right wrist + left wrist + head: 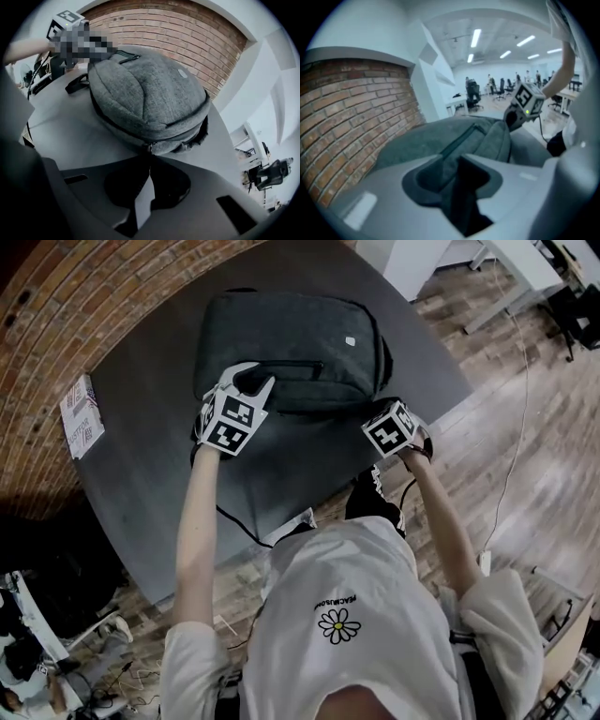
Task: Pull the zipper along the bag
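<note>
- Right gripper point(150, 157): the fingers point(201, 201) are closed together, their tips pinching the small zipper pull point(150, 148) at one end of the grey fabric backpack point(145, 89). A thin tab calls for this tight pinch, so that the hand can draw it without slipping.
- Left gripper point(449, 160): the fingers point(384, 197) stand narrow, clamped on a fold of the backpack's fabric at the end away from the pull. This reads as an anchor that keeps the soft bag taut and stops it from sliding with the pull.
- Dark zipper track point(110, 123): it runs along the side wall from the pull toward the anchored end, and the pull sits at its start, so most of the travel appears to remain.
- Backpack: it lies flat on the dark grey round table point(300, 470), between the two hands and near the person's edge, within easy reach of both.
</note>
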Demonstrator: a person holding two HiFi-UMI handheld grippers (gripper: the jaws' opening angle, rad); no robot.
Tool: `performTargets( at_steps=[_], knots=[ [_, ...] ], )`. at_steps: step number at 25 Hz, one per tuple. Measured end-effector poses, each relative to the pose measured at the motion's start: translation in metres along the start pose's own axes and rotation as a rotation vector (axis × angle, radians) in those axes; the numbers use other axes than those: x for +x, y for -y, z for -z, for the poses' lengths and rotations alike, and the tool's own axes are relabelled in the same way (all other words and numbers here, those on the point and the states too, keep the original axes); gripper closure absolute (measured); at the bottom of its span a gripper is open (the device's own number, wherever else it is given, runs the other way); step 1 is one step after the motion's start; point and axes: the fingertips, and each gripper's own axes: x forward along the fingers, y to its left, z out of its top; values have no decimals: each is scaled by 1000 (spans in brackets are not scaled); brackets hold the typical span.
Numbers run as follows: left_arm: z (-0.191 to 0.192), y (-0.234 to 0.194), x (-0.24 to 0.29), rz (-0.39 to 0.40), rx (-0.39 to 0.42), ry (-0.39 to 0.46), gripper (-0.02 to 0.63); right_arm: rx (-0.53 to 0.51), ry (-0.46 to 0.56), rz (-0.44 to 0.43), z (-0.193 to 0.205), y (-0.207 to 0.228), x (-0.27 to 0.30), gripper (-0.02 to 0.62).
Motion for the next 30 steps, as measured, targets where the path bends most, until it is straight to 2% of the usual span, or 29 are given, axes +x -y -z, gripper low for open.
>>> performTargets(
  at_steps=[4,6,10,14,18,25,30],
  knots=[
    [1,4,2,7,-6,-4,489,20,21,22,5,-11,-18,588],
    [2,7,2,10,9,1,497,73,48,-8,5,-19,-25,586],
    [5,12,3,42,17,3,511,82,78,-85,1,-55,-32,588],
    [7,12,4,39,23,2,517,131,130,-202,-28,-109,-35,583],
    [8,14,4,49,20,-3,522,161,150,-242,-55,-135,-29,579],
    [8,15,6,46,25,-4,526,55,175,-302,-111,-171,-14,580],
    [10,15,7,44,28,-3,528,15,180,-294,-126,-181,3,578]
  ],
)
